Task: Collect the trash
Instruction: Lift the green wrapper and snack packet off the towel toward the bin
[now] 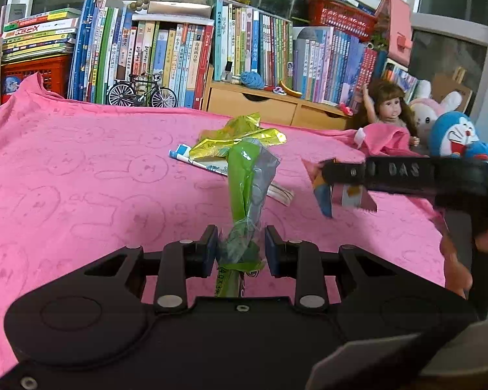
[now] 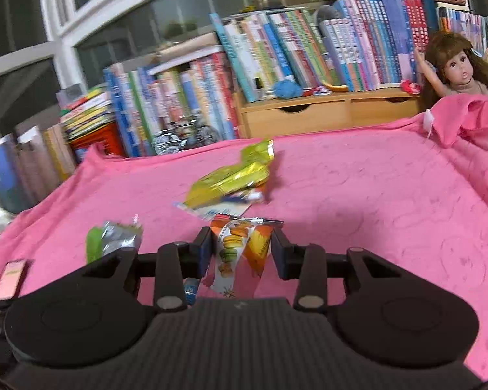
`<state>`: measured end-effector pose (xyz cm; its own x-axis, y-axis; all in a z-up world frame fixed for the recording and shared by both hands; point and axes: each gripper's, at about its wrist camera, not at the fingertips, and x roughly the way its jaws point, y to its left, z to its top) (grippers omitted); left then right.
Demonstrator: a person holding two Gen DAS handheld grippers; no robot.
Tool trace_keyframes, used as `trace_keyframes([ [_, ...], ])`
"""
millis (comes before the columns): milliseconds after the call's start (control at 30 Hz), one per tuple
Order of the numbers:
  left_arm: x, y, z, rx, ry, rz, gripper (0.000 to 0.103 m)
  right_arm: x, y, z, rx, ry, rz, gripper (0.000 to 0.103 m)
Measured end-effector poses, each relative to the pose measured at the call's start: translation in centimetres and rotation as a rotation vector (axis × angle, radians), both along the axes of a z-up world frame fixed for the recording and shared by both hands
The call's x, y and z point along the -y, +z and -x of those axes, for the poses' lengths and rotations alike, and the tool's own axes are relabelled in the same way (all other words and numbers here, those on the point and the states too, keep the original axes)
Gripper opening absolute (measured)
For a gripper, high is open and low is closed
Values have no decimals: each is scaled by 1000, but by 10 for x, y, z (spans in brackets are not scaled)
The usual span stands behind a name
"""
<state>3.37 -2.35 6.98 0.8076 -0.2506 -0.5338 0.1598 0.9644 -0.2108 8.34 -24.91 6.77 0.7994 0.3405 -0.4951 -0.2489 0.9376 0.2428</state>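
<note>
Fingers of the left gripper [image 1: 240, 247] are closed on a crumpled green and silver plastic wrapper [image 1: 249, 191], held upright at lower centre. An orange macaron-printed packet [image 2: 240, 250] is pinched by the right gripper [image 2: 240, 248]. A yellow foil wrapper [image 1: 240, 136] is left mid-frame on the pink blanket [image 1: 81, 178], presumably next.

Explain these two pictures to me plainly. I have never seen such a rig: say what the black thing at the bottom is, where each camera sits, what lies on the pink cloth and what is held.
The black shape low in each picture is a hand-held claw, with a camera looking forward along its two fingers. No robot arm is involved; a person carries one in each hand.

The left claw grips a green and silver wrapper. The right claw grips an orange wrapper printed with macarons.

On the pink cloth a crumpled yellow-green wrapper lies on a flat blue and white one. Books and a doll stand behind.
</note>
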Motion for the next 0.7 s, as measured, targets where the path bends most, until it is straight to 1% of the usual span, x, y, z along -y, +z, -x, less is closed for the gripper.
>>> trace_keyframes([
  [200, -7, 4, 42, -6, -23, 21, 29, -3, -7, 52, 3, 65, -9, 44],
  [367, -6, -1, 85, -12, -54, 10, 29, -9, -22, 100, -8, 129, 3, 45],
  [567, -1, -18, 135, -83, -110, 30, 29, -12, -45, 147, -37, 197, 46, 46],
  [700, -5, -30, 160, -153, -132, 46, 29, -9, -58, 172, -66, 219, 69, 46],
])
